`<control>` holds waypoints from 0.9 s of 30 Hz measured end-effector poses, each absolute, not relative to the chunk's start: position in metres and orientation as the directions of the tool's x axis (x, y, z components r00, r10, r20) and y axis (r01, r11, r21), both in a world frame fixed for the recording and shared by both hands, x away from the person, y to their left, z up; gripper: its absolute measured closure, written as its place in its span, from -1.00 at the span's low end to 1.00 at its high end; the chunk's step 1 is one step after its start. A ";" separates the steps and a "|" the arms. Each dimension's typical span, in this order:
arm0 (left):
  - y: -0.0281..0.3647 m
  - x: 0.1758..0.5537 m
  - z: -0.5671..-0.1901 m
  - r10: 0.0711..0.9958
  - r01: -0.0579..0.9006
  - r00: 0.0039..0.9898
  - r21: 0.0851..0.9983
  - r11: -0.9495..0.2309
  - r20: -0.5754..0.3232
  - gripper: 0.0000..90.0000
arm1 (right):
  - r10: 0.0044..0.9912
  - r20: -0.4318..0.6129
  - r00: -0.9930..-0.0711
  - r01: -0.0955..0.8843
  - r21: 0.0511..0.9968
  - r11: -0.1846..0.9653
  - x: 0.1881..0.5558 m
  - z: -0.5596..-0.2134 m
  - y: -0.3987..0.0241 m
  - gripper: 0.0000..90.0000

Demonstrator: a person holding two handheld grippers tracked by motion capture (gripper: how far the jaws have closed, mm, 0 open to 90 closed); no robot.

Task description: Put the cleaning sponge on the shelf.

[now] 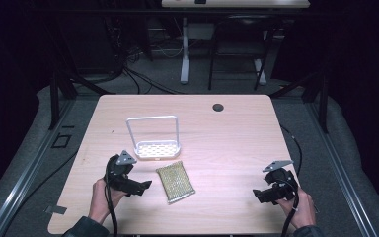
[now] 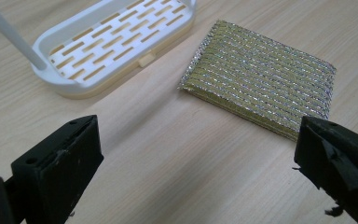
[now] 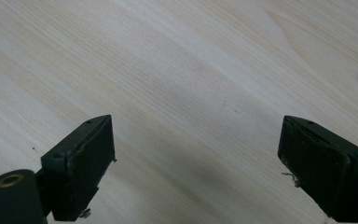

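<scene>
The table (image 1: 227, 143) is a pale wooden top, bare over most of its surface, with a small dark grommet (image 1: 218, 107) near its far edge. Left of centre stands a white rack (image 1: 154, 140), a slotted tray with a tall wire loop rising from it; in the left gripper view its tray (image 2: 116, 42) is seen to hold nothing. Just in front of the rack, close by but not touching it, a glittery gold-green scouring pad (image 1: 175, 181) lies flat on the wood, and the left gripper view shows it (image 2: 261, 88) lying flat, one corner pointing toward the tray. The left gripper (image 1: 140, 187) hovers just beside the pad on its left, jaws spread wide and grasping nothing; in its own view the pad lies ahead, nearer the right-hand jaw. The right gripper (image 1: 261, 194) sits well apart near the table's right front, likewise released, with plain wood between its jaws in its own view. Judging by this layout, the work seems to be lifting the pad into the rack, and it looks barely begun: the pad is untouched and the tray unfilled. What is left appears to be everything that matters, namely closing on the pad, carrying it the short way over, and setting it in the tray.
</scene>
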State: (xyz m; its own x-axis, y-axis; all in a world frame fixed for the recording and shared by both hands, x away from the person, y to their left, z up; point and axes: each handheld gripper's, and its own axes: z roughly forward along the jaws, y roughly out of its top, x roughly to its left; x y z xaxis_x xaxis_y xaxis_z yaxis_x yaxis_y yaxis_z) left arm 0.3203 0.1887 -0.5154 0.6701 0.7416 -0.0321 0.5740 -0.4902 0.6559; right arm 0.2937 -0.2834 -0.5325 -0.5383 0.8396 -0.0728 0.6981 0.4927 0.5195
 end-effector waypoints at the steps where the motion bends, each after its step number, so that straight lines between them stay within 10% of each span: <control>1: 0.187 0.321 -0.516 0.738 0.577 0.674 0.653 -0.491 -0.040 -0.99 | 0.839 -0.072 -0.539 0.701 0.514 0.495 0.294 -0.532 -0.283 -0.77; 27: 0.129 0.340 -0.526 0.651 0.523 0.756 0.660 -0.540 -0.067 -1.00 | 0.822 -0.078 -0.565 0.706 0.470 0.530 0.297 -0.538 -0.276 -0.75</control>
State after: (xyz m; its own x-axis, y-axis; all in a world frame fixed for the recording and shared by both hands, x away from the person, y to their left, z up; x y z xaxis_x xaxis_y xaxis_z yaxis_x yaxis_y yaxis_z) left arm 0.3396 0.1292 -0.5257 0.7563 0.6508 -0.0672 0.5230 -0.5397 0.6597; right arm 0.2971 -0.2759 -0.5384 -0.5645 0.8218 -0.0777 0.7063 0.5296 0.4698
